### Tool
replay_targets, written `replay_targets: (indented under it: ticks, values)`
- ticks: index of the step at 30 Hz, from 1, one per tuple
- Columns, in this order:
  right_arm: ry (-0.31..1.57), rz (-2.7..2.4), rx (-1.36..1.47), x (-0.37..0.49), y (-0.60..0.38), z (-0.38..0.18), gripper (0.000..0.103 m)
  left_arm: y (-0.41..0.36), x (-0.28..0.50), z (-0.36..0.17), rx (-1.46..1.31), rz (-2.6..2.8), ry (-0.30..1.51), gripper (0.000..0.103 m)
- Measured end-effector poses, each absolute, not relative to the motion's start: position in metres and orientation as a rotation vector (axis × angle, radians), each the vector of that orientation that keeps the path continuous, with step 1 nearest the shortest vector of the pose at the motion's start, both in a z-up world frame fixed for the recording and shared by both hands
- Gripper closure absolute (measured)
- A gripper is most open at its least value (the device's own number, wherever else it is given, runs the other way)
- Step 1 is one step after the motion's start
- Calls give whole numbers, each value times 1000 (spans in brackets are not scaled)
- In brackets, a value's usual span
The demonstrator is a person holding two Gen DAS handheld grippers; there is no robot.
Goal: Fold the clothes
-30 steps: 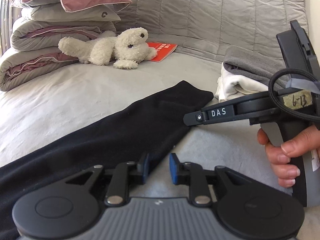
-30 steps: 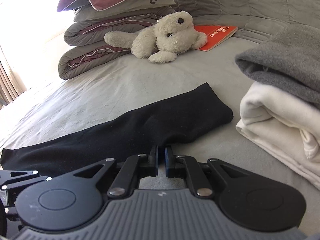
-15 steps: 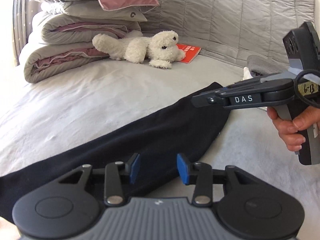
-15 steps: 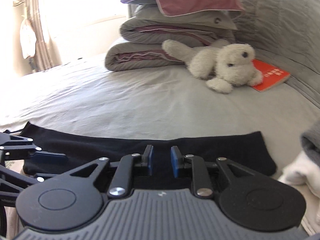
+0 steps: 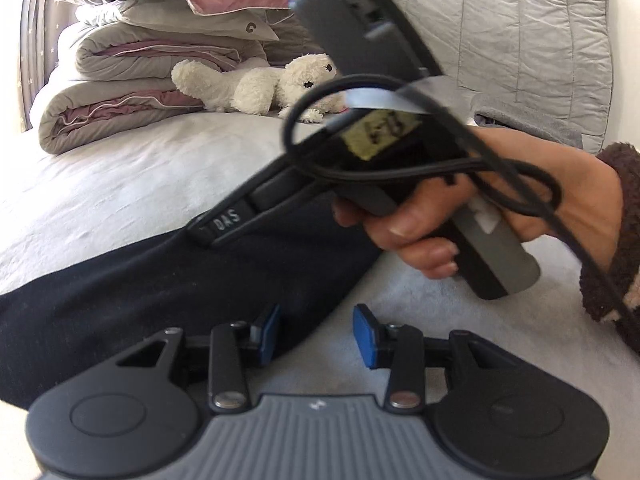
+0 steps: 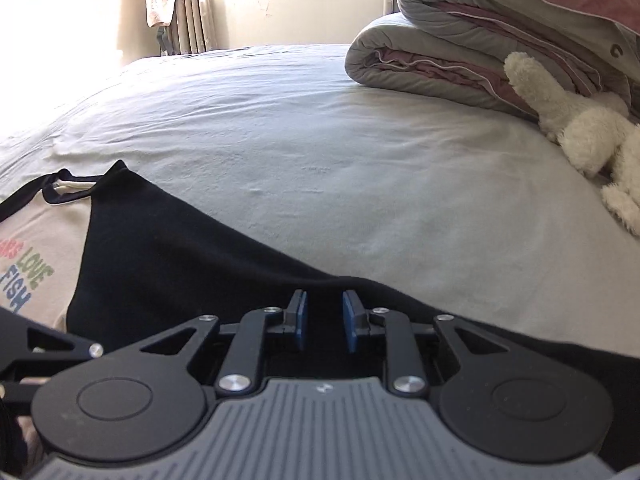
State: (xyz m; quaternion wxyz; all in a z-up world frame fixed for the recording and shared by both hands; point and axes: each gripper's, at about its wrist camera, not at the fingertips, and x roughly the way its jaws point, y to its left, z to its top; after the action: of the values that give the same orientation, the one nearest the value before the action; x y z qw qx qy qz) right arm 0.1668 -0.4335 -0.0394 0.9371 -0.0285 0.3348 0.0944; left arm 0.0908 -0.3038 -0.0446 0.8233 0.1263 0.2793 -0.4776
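Observation:
A long-sleeved shirt lies flat on the grey bed sheet; its black sleeve (image 5: 168,280) stretches across the left wrist view, and its cream front with coloured letters (image 6: 36,252) shows at the left of the right wrist view beside the sleeve (image 6: 192,252). My left gripper (image 5: 316,334) is open over the sleeve's near edge, its left pad above black cloth. My right gripper (image 6: 324,320) is open just above the middle of the sleeve, nothing between its pads. In the left wrist view it (image 5: 208,230) crosses the frame, held in a hand (image 5: 500,200).
Folded grey and pink bedding (image 5: 132,68) is stacked at the bed's head, with a white plush toy (image 5: 264,84) beside it; both also show in the right wrist view, the bedding (image 6: 460,60) and the toy (image 6: 588,136). A folded grey garment (image 5: 528,120) lies at the right. Curtains and a window (image 6: 192,4) stand behind.
My right gripper has swung left along the sleeve toward the shirt's body and opened from nearly shut. My left gripper has opened wider at the sleeve's edge.

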Motion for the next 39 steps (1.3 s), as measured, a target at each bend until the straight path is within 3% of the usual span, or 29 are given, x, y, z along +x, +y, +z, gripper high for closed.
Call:
replay_targets:
  ticks: [10,15,27,39]
  values:
    - [629,301,29,138,-441,-14,80,-268,100,-12,223,-982,560,65]
    - [689,349,-43,149,-410,-26,80,-260,112,-30,200,-961,665,68]
    - [633,268,-125,195,-387,-40,89,-261,97,-42,233,-945,622,68]
    - [598,39,-67,104,-488,-33,85,-257,135,-24,201,-941,641,68]
